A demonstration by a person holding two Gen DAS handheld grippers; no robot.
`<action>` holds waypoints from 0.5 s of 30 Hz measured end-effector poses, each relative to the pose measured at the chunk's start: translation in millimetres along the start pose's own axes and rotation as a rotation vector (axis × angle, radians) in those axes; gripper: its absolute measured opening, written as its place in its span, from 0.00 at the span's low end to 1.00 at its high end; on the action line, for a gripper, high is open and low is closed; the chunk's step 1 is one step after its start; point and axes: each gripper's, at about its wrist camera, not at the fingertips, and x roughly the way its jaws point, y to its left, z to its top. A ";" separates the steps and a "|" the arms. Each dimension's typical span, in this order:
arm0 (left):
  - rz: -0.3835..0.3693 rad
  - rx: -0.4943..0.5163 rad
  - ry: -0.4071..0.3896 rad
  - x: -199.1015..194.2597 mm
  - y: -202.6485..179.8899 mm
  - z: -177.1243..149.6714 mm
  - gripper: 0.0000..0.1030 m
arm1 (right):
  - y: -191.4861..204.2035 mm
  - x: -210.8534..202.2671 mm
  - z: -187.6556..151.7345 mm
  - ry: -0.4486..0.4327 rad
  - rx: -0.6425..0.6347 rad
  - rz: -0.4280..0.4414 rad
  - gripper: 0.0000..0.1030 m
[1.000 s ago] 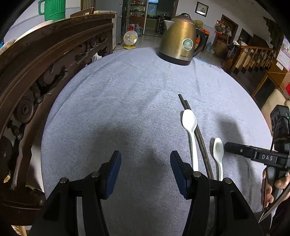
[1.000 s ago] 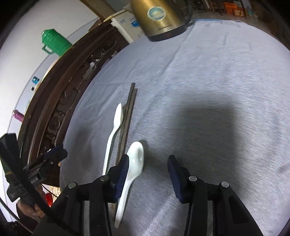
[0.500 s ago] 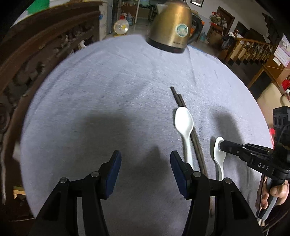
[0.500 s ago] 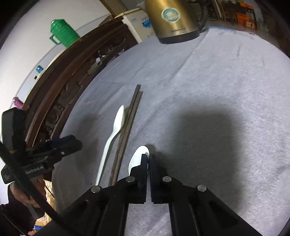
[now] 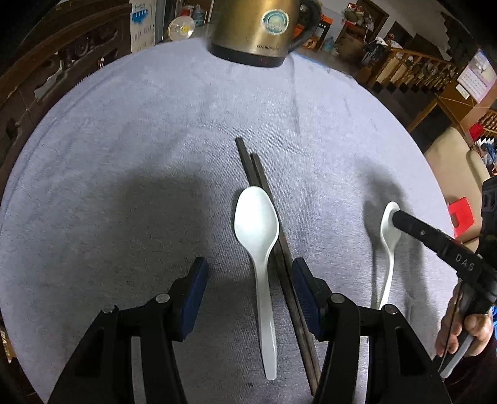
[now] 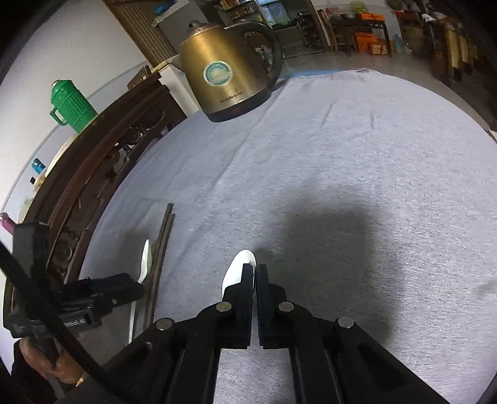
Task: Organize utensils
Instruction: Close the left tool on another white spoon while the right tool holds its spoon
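A large white spoon [image 5: 256, 223] lies on the grey tablecloth beside a pair of dark chopsticks [image 5: 264, 192]. My left gripper [image 5: 248, 273] is open, low over the table, with the spoon's handle and the chopsticks between its fingers. A smaller white spoon [image 5: 389, 230] lies to the right. My right gripper [image 6: 255, 270] is shut on this small spoon's bowl [image 6: 237, 268], seen from the side in the left wrist view [image 5: 396, 216]. The large spoon [image 6: 145, 261] and chopsticks [image 6: 163, 236] show at the left of the right wrist view.
A brass electric kettle [image 5: 264, 28] stands at the table's far edge, also in the right wrist view [image 6: 226, 84]. A carved dark wooden chair back [image 6: 93, 174] curves along the left side. A green jug [image 6: 71, 105] stands behind it.
My right gripper closed on the small spoon and moved it right, away from the chopsticks. My left gripper moved right and forward and now straddles the large spoon and chopsticks.
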 end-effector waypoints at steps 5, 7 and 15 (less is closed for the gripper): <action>-0.020 0.000 0.004 -2.7 3.7 -0.6 0.30 | -3.6 5.2 0.7 0.042 0.038 -0.001 0.06; -0.022 0.011 0.009 -2.7 4.9 -2.7 0.19 | -4.2 6.9 0.7 0.056 0.053 0.010 0.07; 0.004 0.038 0.009 -13.4 16.7 -15.7 0.08 | 9.0 21.7 -6.3 0.133 -0.002 -0.009 0.17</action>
